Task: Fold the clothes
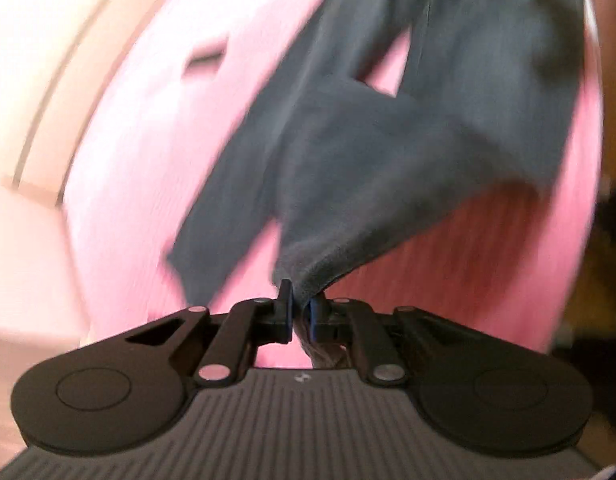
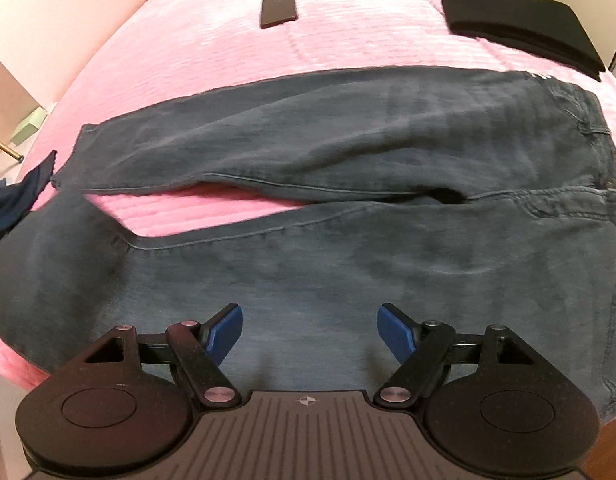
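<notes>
A pair of dark grey-blue denim jeans [image 2: 347, 152] is spread across a pink ribbed bedspread [image 2: 347, 32], filling the middle of the right wrist view, legs toward the left. The left hand-held gripper [image 1: 298, 308] is clamped on a bunched edge of the jeans at lower centre of its blurred view. The right hand-held gripper [image 2: 309, 330] is held above the denim with its blue pads [image 2: 228, 328] wide apart, nothing between them. A folded black garment [image 2: 519, 20] is seen upper right, a small dark flat rectangle [image 2: 278, 10] upper centre.

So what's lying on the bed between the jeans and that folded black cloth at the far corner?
Nothing: in the right wrist view only bare pink bedspread separates the jeans from the folded black cloth. The small dark slab lies off to the side.
</notes>
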`<state>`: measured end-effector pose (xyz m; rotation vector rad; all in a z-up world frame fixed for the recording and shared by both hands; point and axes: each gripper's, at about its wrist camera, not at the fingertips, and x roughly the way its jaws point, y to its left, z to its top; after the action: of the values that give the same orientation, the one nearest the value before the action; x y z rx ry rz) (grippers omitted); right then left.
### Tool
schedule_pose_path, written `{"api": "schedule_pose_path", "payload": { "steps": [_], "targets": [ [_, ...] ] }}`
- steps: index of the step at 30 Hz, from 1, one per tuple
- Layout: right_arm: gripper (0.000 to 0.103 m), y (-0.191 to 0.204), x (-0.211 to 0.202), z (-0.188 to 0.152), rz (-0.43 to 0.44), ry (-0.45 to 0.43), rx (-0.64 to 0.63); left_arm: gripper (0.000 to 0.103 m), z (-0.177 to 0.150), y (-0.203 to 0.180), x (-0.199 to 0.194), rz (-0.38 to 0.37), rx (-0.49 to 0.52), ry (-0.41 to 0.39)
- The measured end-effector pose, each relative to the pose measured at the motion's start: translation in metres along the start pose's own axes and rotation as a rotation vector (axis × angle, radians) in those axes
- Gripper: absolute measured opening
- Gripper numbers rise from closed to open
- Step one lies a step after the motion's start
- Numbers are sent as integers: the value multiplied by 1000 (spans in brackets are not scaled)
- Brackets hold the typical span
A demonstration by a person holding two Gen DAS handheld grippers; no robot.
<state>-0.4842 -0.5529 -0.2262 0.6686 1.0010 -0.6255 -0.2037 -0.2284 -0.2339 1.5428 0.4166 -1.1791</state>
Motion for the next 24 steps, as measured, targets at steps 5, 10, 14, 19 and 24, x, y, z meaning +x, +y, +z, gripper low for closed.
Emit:
{"api": "schedule_pose_path", "payload": {
  "steps": [5,10,14,19,24],
  "targets": [
    [77,32,19,9,40,29,26,29,-88,-6,34,-78,-79,286],
    [77,69,40,7,57,84,-22,41,-108,22,54,-139,-402,246],
    [77,85,65,-4,63,152,-4,45,-88,41,80,-214,-613,129],
    [77,87,93,-24,44,239,56,46,-74,32,107,-315,-654,108],
    [78,82,71,-30,0,261,117,47,-76,22,91,-352,-582,123]
  ]
}}
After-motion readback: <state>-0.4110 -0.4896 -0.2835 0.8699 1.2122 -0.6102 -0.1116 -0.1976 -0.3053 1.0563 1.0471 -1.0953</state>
